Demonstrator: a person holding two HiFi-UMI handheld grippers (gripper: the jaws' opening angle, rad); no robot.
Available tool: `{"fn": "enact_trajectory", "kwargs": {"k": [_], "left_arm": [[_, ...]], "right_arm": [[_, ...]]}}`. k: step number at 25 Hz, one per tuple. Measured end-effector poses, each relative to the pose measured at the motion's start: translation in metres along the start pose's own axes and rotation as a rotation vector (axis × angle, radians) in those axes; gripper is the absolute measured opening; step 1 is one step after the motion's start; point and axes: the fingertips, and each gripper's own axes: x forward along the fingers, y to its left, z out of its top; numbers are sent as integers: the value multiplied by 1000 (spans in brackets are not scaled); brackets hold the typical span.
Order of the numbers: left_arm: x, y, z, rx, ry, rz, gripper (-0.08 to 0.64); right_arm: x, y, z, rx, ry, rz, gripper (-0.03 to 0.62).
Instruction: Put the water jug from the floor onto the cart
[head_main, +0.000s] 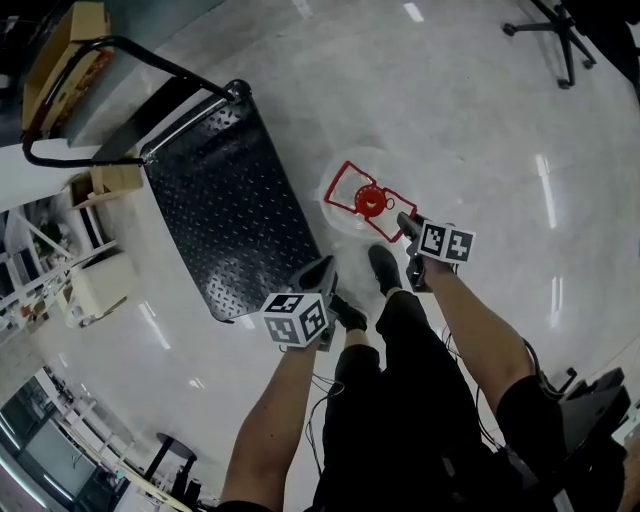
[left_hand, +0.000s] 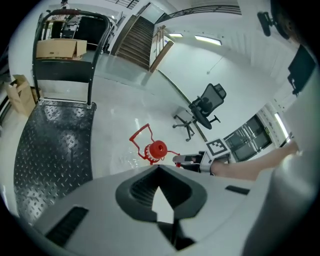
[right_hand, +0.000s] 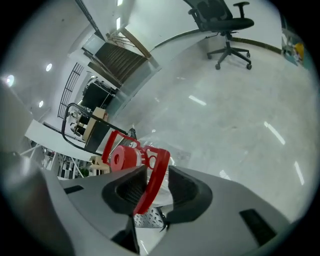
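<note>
The clear water jug (head_main: 370, 203) stands on the floor just right of the cart (head_main: 230, 200), with its red cap (left_hand: 157, 149) and red wire handles on top. My right gripper (head_main: 408, 228) is at the jug's near-right side. In the right gripper view its jaws (right_hand: 150, 187) stand open with one red handle (right_hand: 155, 175) running between the pads, and a gap shows beside it. My left gripper (head_main: 320, 270) hangs between the cart's near corner and the jug. It is open (left_hand: 161, 192), with only floor showing between its jaws. The cart's black diamond-plate deck (left_hand: 50, 145) is bare.
The cart's push handle (head_main: 100, 45) rises at its far end, with cardboard boxes (left_hand: 60, 48) behind it. An office chair (left_hand: 202, 107) stands farther out on the floor. The person's shoes (head_main: 383, 268) are just behind the jug. Black equipment (head_main: 590, 400) sits at lower right.
</note>
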Motion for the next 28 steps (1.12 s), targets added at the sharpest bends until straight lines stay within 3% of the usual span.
{"fn": "enact_trajectory", "kwargs": {"k": [1,9,13,17,24,28], "left_arm": [[-1,-2,-4,-5,3,0,0],[-25,-8,-19,-16,-11,15,0],[-48,-12,-15,8,-52,17,0],[-76,-8,-9,-26,-126,36,0],[-135,5,-4,-88,-255,80,0],[-188,7,-3,-99,-334,91,0]], "right_arm": [[1,-1,1,8,2,2,110],[-1,9,22,56,-32,66,80],[-1,28,27,-21,-7,63,81],[-3,50,27,-85,21,75,83],[-27,124,25,-277,50,163,83],[-71,176,17,-323,61,230,83]]}}
